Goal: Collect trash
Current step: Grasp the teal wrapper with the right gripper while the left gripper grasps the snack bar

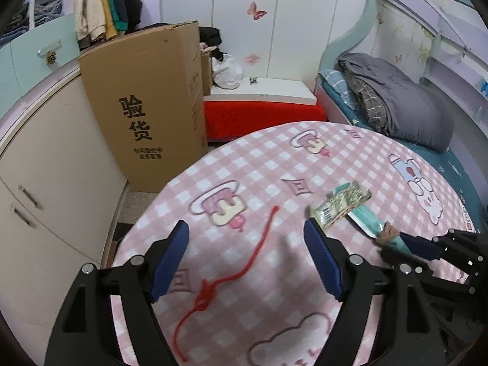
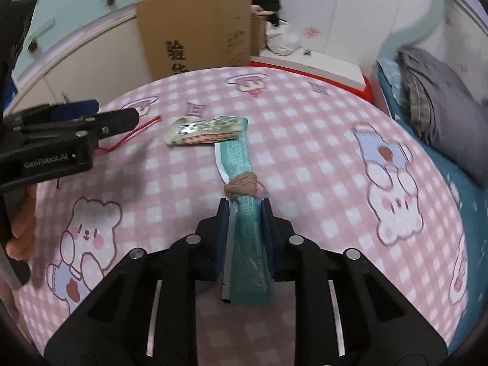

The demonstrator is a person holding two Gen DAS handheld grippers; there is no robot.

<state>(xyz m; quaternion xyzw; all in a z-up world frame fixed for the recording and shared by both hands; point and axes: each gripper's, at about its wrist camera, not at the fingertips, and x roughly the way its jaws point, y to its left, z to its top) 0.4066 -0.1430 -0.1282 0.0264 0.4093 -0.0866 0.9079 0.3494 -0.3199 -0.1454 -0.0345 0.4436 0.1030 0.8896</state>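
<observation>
We see the right tongs (image 2: 245,210) clamped on a teal wrapper (image 2: 247,244) bound with a tan band (image 2: 242,186), low in the frame's middle. Above it a silvery green wrapper (image 2: 205,131) lies on the pink checked bedcover (image 2: 305,140), and the left tongs (image 2: 100,116) reach in from the left edge over a red string (image 2: 137,129).

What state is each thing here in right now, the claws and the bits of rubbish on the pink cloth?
Right gripper: shut on the teal wrapper.
Teal wrapper: clamped, tan string knotted round it.
Left gripper: open, empty, above the red string.
Red string: loose on the cloth, knotted.
Green snack wrapper: lying flat, untouched.
Cardboard box: upright.
</observation>
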